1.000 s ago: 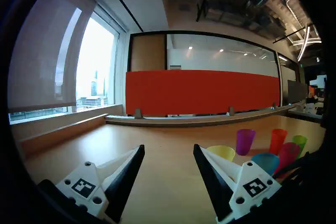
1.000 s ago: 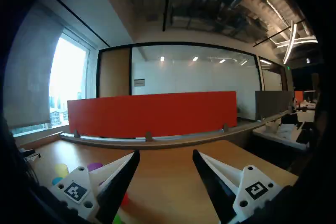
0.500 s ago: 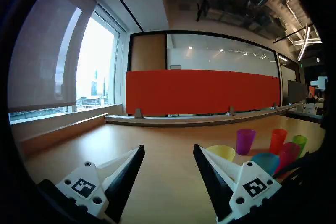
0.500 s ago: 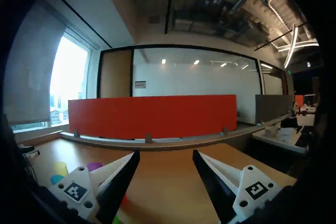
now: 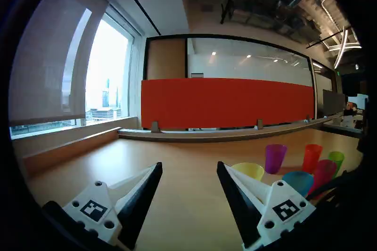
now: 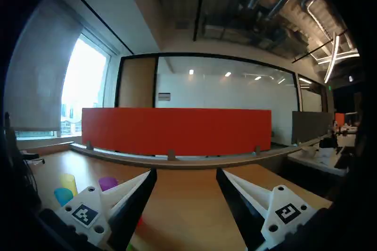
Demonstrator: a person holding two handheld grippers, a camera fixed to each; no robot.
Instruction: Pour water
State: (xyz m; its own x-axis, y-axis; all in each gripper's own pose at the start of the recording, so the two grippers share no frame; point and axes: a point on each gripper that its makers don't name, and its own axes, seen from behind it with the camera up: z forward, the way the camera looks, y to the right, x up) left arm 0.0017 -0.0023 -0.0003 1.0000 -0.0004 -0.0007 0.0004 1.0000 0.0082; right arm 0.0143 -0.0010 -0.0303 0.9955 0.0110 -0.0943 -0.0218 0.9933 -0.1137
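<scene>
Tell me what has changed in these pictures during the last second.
The right gripper seems to have turned slightly to its left: the red partition panel and the black ceiling beam slid rightward in the right gripper view. Nothing was grasped or released. The left gripper stayed still, both pairs of fingers stay open, and the coloured plastic cups remain upright on the wooden table.

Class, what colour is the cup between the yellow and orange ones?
Purple cup; clearest in left gripper view.
</scene>
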